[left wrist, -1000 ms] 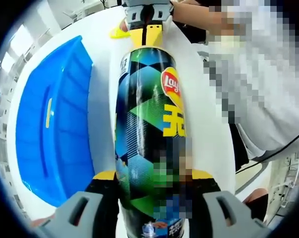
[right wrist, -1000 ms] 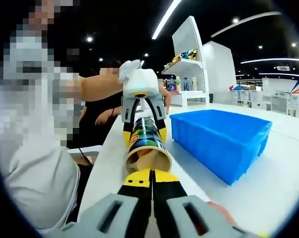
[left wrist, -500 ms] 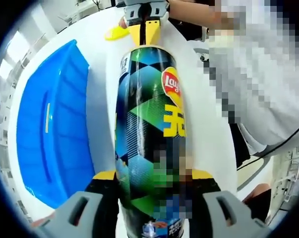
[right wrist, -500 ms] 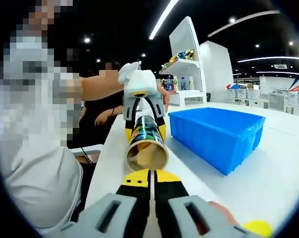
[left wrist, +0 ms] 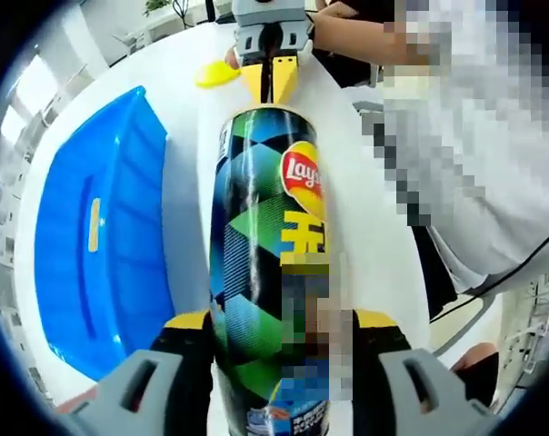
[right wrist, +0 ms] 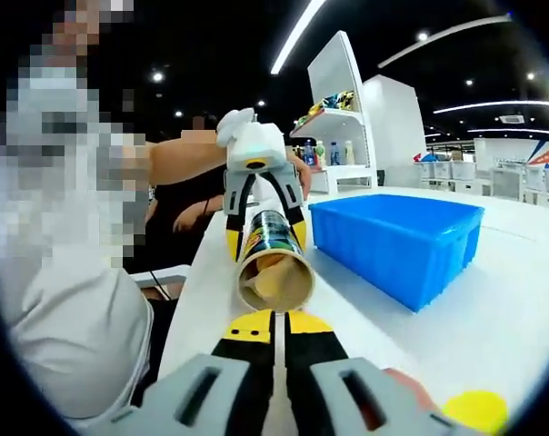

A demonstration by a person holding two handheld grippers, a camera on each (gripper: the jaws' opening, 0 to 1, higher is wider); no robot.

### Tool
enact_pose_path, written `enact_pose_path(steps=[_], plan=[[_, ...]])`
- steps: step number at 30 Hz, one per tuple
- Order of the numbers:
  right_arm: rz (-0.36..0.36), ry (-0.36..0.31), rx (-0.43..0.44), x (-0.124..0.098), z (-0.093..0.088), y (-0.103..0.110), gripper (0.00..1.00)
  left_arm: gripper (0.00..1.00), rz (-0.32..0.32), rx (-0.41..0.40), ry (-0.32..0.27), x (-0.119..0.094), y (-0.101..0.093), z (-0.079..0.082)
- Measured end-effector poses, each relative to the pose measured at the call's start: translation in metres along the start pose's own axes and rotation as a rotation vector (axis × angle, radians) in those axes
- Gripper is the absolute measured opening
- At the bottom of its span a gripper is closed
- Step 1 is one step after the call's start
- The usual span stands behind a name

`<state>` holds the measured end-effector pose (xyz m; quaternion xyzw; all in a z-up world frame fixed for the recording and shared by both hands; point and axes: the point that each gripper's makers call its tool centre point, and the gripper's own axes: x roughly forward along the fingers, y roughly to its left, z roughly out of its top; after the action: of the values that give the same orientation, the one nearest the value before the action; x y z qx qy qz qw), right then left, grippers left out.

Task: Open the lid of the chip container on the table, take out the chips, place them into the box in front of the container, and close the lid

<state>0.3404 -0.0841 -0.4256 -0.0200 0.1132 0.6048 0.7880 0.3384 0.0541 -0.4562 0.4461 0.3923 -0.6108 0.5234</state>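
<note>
A Lay's chip can (left wrist: pixel 256 218) lies on its side above the white table, and my left gripper (left wrist: pixel 284 320) is shut on its lower body. Its open mouth (right wrist: pixel 276 280) faces the right gripper view, with pale chips (right wrist: pixel 284 289) inside. My right gripper (right wrist: pixel 274 322) is shut, its yellow tips just short of that mouth; in the left gripper view the same right gripper (left wrist: pixel 271 77) sits at the can's far end. The yellow lid (left wrist: pixel 215 73) lies on the table beside it, and the lid (right wrist: pixel 474 409) also shows low in the right gripper view. The blue box (left wrist: pixel 84 245) stands alongside the can.
A person in a grey top and dark clothes stands at the table edge, one arm (right wrist: pixel 179 159) reaching to the left gripper (right wrist: pixel 267 238). White shelves with goods (right wrist: pixel 343 109) stand behind. Bare white table (right wrist: pixel 511 309) stretches past the blue box (right wrist: pixel 393 241).
The can has rolled slightly in my left gripper, turning its label. In the right gripper view, more of the yellow lid shows. Both grippers stay shut.
</note>
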Motion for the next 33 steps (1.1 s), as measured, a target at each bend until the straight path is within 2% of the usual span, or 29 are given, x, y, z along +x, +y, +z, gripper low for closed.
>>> enact_pose_path(steps=[11,21,33], plan=[[-0.013,-0.004,0.003,-0.006,-0.001,0.001,0.05,0.60,0.023,0.025,-0.019,-0.004,0.003,0.015],[-0.012,-0.008,0.000,-0.009,-0.001,0.005,0.05,0.58,0.072,0.049,-0.034,-0.009,0.009,0.030],[-0.025,-0.022,0.003,-0.016,0.000,0.008,0.06,0.59,0.059,0.062,-0.018,0.000,0.002,0.043]])
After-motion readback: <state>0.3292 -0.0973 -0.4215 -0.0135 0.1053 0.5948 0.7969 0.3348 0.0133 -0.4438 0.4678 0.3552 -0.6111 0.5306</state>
